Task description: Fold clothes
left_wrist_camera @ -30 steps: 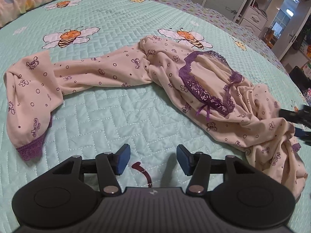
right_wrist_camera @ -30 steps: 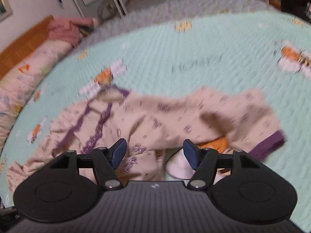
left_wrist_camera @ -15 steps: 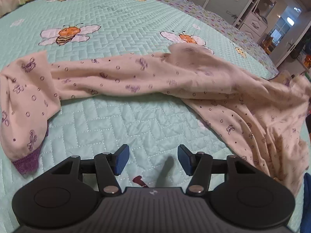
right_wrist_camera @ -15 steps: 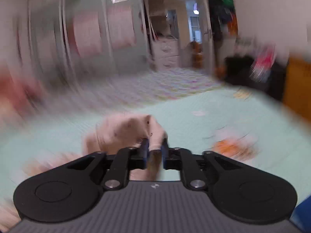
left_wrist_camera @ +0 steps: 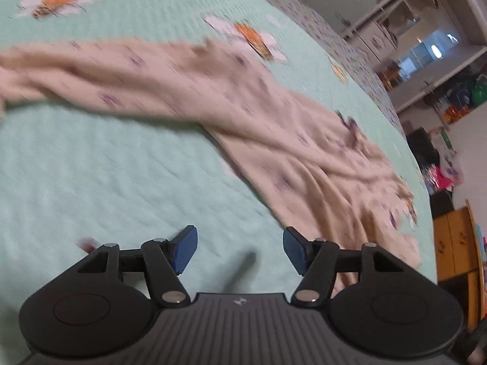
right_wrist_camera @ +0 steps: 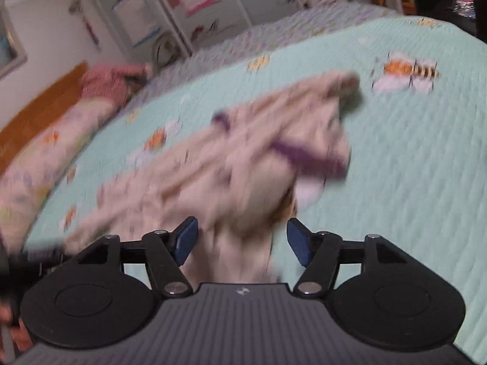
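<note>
Two pairs of tongs are shown above a bed (left_wrist_camera: 100, 164) covered by a mint quilt printed with bees. One pink garment (left_wrist_camera: 274, 115), dotted and trimmed in purple, is spread across the quilt: in the left wrist view it runs from the far left edge to the near right, where its wider part lies in loose ridges. The left tongs (left_wrist_camera: 239, 251) are seen with jaws opening and nothing between them; only bare quilt lies under the blue pads (left_wrist_camera: 184, 251), and the cloth's near edge passes just beside the right-hand pad. The right tongs (right_wrist_camera: 242, 241) are likewise opening. A bunched fold of the garment (right_wrist_camera: 243, 164) sits in the gap, yet the pads (right_wrist_camera: 185, 240) are not pressed against it, so the fold is judged released rather than held. A purple band (right_wrist_camera: 307, 155) is visible on the raised heap. Both views are blurred, so finer print cannot be read.

The step in hand is judged to be the spreading of the garment flat before any fold. It is done well if an edge or hem, not a mid-cloth bunch, is taken by each pair of tongs, if the two grips are set well apart, and if the cloth is drawn taut and lowered evenly. Ridges left in the wider part would be carried into the fold.
</note>
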Available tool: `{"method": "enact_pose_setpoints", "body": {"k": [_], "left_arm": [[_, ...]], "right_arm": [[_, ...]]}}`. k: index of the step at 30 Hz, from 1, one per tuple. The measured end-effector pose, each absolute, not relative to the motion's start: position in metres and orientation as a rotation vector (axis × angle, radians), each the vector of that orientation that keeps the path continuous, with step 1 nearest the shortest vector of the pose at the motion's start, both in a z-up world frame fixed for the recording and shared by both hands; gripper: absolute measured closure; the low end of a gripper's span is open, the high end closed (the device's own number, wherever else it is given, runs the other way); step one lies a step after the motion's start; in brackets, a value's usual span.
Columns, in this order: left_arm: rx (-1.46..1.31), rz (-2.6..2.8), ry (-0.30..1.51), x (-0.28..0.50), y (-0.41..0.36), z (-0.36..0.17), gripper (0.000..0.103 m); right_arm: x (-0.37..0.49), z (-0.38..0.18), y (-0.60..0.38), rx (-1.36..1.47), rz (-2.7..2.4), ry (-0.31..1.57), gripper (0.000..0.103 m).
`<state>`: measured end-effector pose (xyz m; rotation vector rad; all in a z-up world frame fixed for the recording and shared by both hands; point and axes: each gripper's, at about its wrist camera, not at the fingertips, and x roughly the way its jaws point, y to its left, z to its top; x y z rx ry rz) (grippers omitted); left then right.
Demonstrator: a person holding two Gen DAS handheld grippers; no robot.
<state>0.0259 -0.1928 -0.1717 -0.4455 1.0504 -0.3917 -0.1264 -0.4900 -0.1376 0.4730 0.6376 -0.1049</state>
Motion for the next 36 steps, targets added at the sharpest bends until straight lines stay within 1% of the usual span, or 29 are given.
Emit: {"method": "enact_pose_setpoints", "body": {"k": [1, 4, 6, 7, 8, 9, 10, 11, 12, 13, 15, 19, 21, 22, 23, 24, 25, 29, 31, 32, 33, 34, 36], "left_arm": [[-0.429, -0.397, 1.049, 0.022, -0.204, -0.171, 0.034], [-0.409, -0.420, 1.057, 0.014, -0.234, -0.171, 0.033], [-0.390, -0.447, 1.068, 0.010, -0.252, -0.172, 0.032], [-0.380, -0.461, 1.074, 0.008, -0.261, -0.173, 0.032], [-0.370, -0.475, 1.076, 0.006, -0.269, -0.173, 0.032], [-0.374, -0.497, 1.081, 0.005, -0.275, -0.174, 0.036], [-0.397, -0.525, 1.099, 0.005, -0.279, -0.177, 0.056], [-0.424, -0.551, 1.127, 0.006, -0.281, -0.181, 0.076], [-0.452, -0.578, 1.154, 0.006, -0.284, -0.185, 0.098], [-0.474, -0.587, 1.167, 0.007, -0.285, -0.188, 0.099], [-0.503, -0.593, 1.131, 0.006, -0.278, -0.183, 0.099], [-0.561, -0.638, 0.949, -0.001, -0.239, -0.132, 0.099], [-0.584, -0.640, 0.896, -0.005, -0.219, -0.110, 0.099], [-0.579, -0.640, 0.881, -0.007, -0.211, -0.101, 0.099], [-0.561, -0.631, 0.870, -0.012, -0.206, -0.095, 0.099], [-0.545, -0.620, 0.867, -0.016, -0.201, -0.093, 0.099], [-0.537, -0.609, 0.877, -0.021, -0.196, -0.094, 0.099], [-0.509, -0.544, 0.937, -0.034, -0.183, -0.114, 0.099], [-0.508, -0.517, 0.952, -0.033, -0.170, -0.123, 0.099], [-0.500, -0.508, 0.954, -0.031, -0.167, -0.125, 0.099], [-0.487, -0.496, 0.954, -0.028, -0.166, -0.126, 0.099], [-0.475, -0.483, 0.950, -0.026, -0.165, -0.126, 0.099], [-0.429, -0.447, 0.913, -0.022, -0.165, -0.122, 0.099]], "right_arm": [[-0.128, -0.141, -0.481, 0.447, -0.095, 0.638, 0.037], [-0.130, -0.147, -0.472, 0.438, -0.081, 0.629, 0.040], [-0.127, -0.147, -0.478, 0.480, -0.083, 0.616, 0.057], [-0.126, -0.148, -0.483, 0.502, -0.089, 0.609, 0.061], [-0.125, -0.149, -0.491, 0.524, -0.100, 0.601, 0.068], [-0.124, -0.149, -0.497, 0.537, -0.112, 0.594, 0.078], [-0.124, -0.151, -0.502, 0.540, -0.125, 0.590, 0.083], [-0.124, -0.152, -0.506, 0.548, -0.134, 0.589, 0.095], [-0.123, -0.154, -0.510, 0.562, -0.139, 0.594, 0.103], [-0.123, -0.157, -0.515, 0.588, -0.145, 0.594, 0.103], [-0.126, -0.160, -0.526, 0.666, -0.159, 0.575, 0.103], [-0.143, -0.146, -0.551, 0.772, -0.191, 0.509, 0.103], [-0.149, -0.133, -0.540, 0.693, -0.142, 0.520, 0.088], [-0.151, -0.128, -0.527, 0.628, -0.114, 0.538, 0.076], [-0.152, -0.127, -0.511, 0.572, -0.086, 0.558, 0.045], [-0.152, -0.127, -0.495, 0.527, -0.063, 0.577, 0.021], [-0.151, -0.130, -0.480, 0.487, -0.043, 0.589, 0.018], [-0.134, -0.155, -0.439, 0.441, 0.014, 0.649, 0.019], [-0.123, -0.167, -0.421, 0.399, 0.053, 0.673, 0.025], [-0.120, -0.170, -0.413, 0.333, 0.042, 0.677, 0.044], [-0.117, -0.173, -0.407, 0.266, 0.012, 0.684, 0.088], [-0.115, -0.173, -0.408, 0.261, -0.006, 0.683, 0.093], [-0.126, -0.160, -0.445, 0.474, -0.044, 0.614, 0.093]]}}
